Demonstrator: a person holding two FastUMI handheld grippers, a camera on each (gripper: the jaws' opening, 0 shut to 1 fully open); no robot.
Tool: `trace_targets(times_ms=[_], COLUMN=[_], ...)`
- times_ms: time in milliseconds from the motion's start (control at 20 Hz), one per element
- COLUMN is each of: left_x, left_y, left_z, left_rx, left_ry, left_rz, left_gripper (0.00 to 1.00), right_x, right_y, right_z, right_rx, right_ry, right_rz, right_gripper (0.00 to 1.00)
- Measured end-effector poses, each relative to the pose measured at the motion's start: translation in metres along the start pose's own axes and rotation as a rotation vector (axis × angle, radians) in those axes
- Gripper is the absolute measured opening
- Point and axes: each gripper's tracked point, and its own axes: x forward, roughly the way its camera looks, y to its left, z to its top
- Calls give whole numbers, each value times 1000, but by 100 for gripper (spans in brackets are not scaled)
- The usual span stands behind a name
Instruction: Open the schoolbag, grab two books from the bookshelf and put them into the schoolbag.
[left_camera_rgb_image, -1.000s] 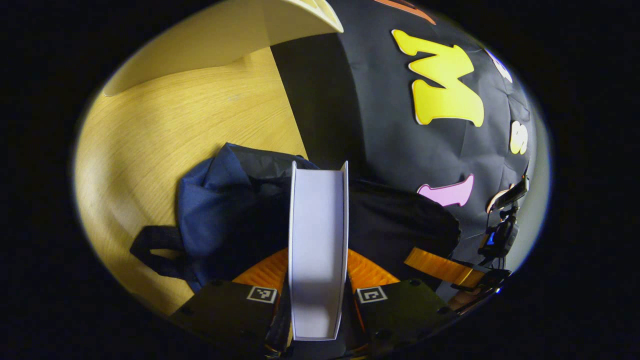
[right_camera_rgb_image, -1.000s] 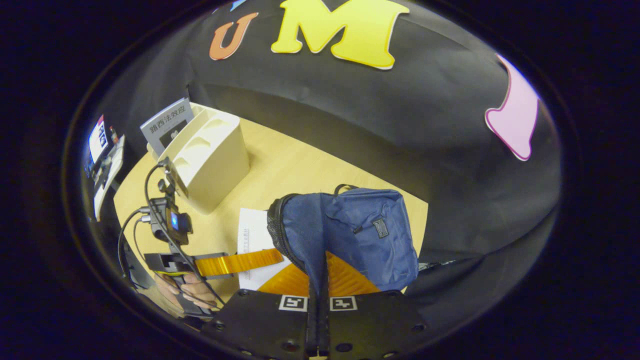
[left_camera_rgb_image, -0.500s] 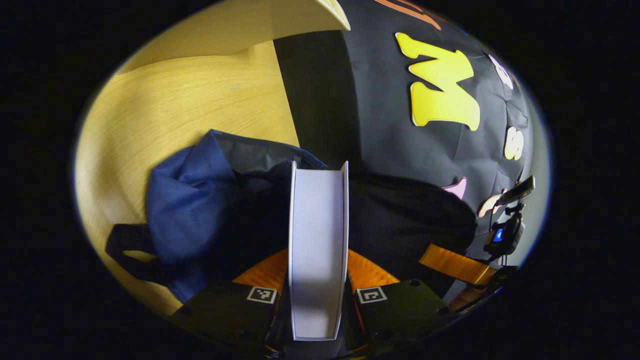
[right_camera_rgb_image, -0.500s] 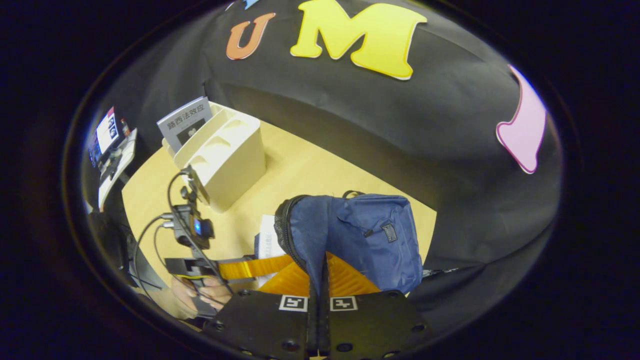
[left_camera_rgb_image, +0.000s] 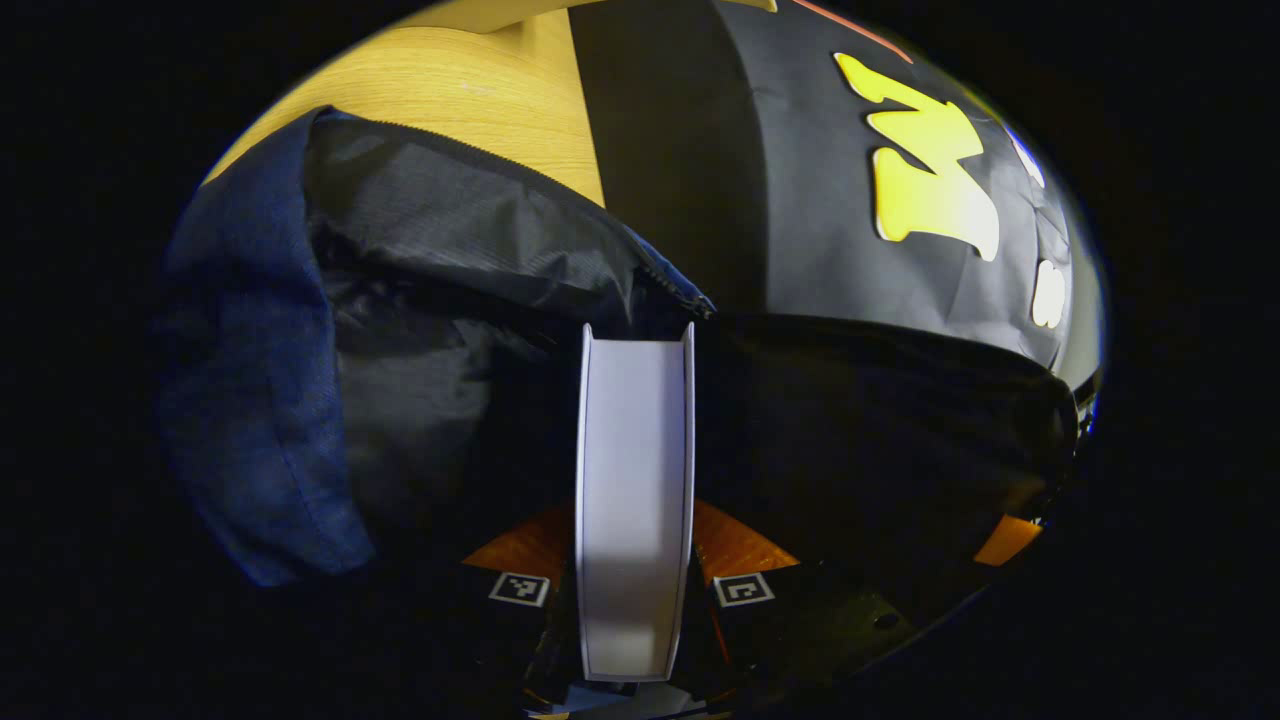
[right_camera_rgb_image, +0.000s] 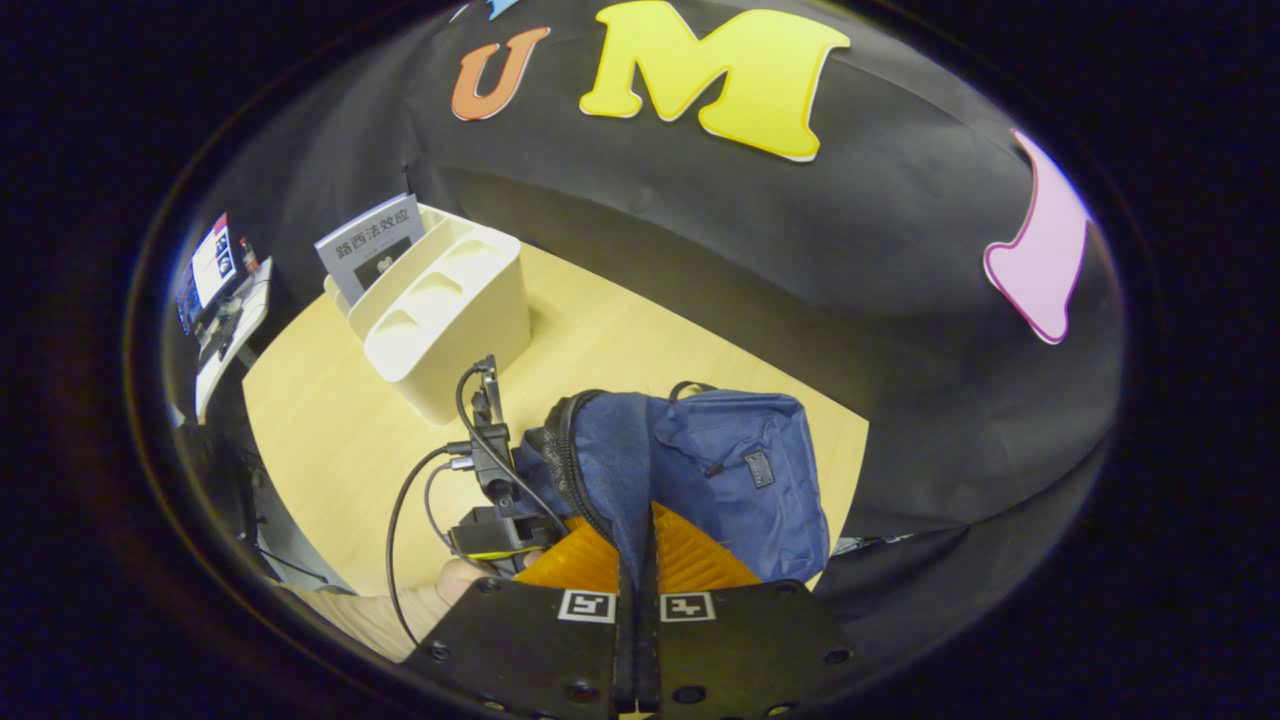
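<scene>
Left hand-held gripper (left_camera_rgb_image: 634, 560): clamped on a white book (left_camera_rgb_image: 634, 480), a finger on each cover, page edge facing the camera; the book's far end sits at the dark mouth of the schoolbag (left_camera_rgb_image: 430, 300). In the right gripper view this unit (right_camera_rgb_image: 490, 520) is at 9 o'clock of the bag, right at its opening, with a person's hand (right_camera_rgb_image: 462, 578) beneath it.

Right hand-held gripper (right_camera_rgb_image: 638, 570): fingers pressed together on a fold of the blue bag fabric (right_camera_rgb_image: 625, 490) beside the zip, lifting that edge so the mouth gapes.

Step in hand: judged to be feeding the first book into the bag.

Doing it well: keep the lifted edge taut and high, slide the book along its length into the cavity, clear of the zip teeth at 12 o'clock, and let go only once most of it is inside.

Schoolbag: lying on the worktop (right_camera_rgb_image: 330, 450), front pocket (right_camera_rgb_image: 745, 470) towards 3 o'clock.

Bookshelf (right_camera_rgb_image: 440, 320): cream, at 10 o'clock from the bag, well apart.

Second book (right_camera_rgb_image: 372, 245): upright in the far end of the shelf, not yet taken.
</scene>
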Motion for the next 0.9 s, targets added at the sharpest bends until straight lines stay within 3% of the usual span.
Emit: trace_targets(times_ms=[50,100,150,200,250,350,450,500,550,600,800,900], left_x=[-1,-10,-18,-27,-35,-54,-80,-95,-112,-126,-199,-244], left_y=[5,11,8,4,2,6,5,0,4,7,17,9], left_z=[-2,-5,-5,-3,0,3,5,12,16,16,24,37], left_rx=[6,7,14,25,24,5,35,83,134,189,412,507], left_ry=[2,19,20,8,-11,-7,-12,-33,-33,-12,108,126], left_rz=[29,66,68,78,88,161,183,181,226,265,425,439], left_gripper=[48,72,64,82,90,94,95,95,100,95,95,95], right_x=[0,2,3,4,6,7,7,7,7,7,5,4], right_y=[-2,-6,-8,-9,-8,-8,-6,-4,-3,-2,5,6], right_z=[-2,-3,-3,-3,-5,-10,-12,-14,-17,-18,-18,-15], right_rx=[15,26,30,32,38,48,71,75,79,83,109,120], right_ry=[1,-5,-16,-24,-29,-32,-39,-37,-35,-37,-53,-68], right_rz=[-2,-14,-22,-23,-24,-31,-33,-34,-39,-40,-58,-69], right_gripper=[1,1,1,1,1,1,1,1,2,1,1,2])
